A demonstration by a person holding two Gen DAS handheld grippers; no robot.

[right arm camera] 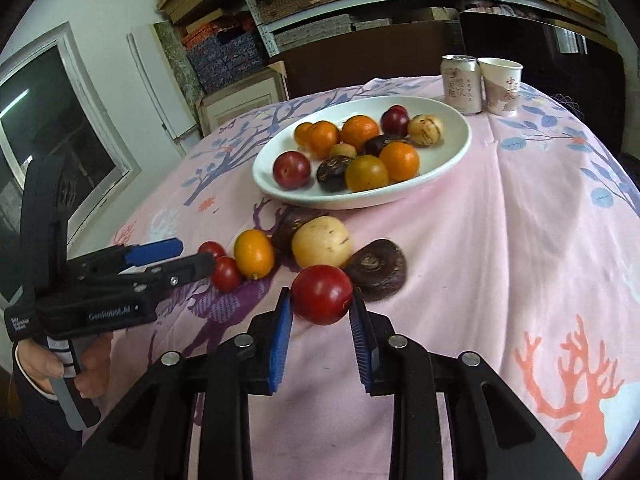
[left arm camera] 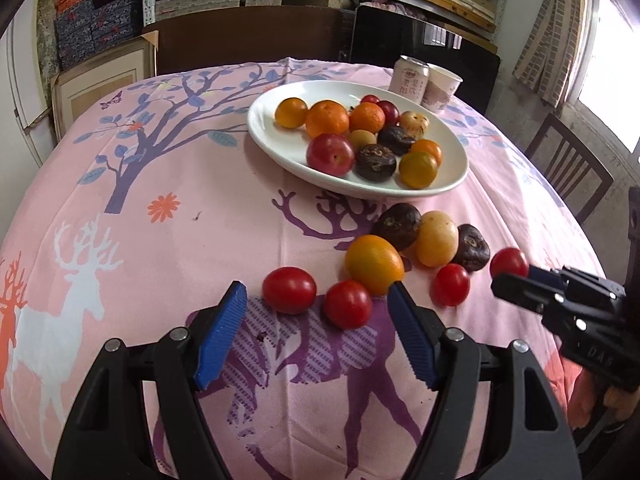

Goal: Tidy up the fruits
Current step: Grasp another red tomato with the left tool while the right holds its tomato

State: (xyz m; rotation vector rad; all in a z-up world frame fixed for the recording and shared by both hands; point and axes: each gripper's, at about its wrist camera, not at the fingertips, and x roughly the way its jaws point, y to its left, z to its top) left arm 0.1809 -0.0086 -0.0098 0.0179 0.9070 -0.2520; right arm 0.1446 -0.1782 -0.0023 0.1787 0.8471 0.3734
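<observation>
A white plate [left arm camera: 280,140] [right arm camera: 448,160] holds several oranges, plums and dark fruits. Loose fruit lies in front of it: an orange fruit [left arm camera: 374,264] [right arm camera: 254,254], a pale yellow fruit [left arm camera: 436,238] [right arm camera: 322,242], two dark fruits [left arm camera: 474,247] [right arm camera: 376,266] and several red tomatoes [left arm camera: 289,290]. My left gripper [left arm camera: 318,298] is open, just short of two red tomatoes [left arm camera: 347,304]. My right gripper [right arm camera: 322,304] is shut on a red tomato [right arm camera: 322,294] [left arm camera: 509,262] at the table surface.
A drink can [left arm camera: 410,79] [right arm camera: 461,84] and a paper cup [left arm camera: 442,88] [right arm camera: 501,86] stand behind the plate. A wooden chair [left arm camera: 568,168] is at the table's right. Shelves with boxes fill the back wall. The pink deer-print tablecloth [right arm camera: 520,240] covers the table.
</observation>
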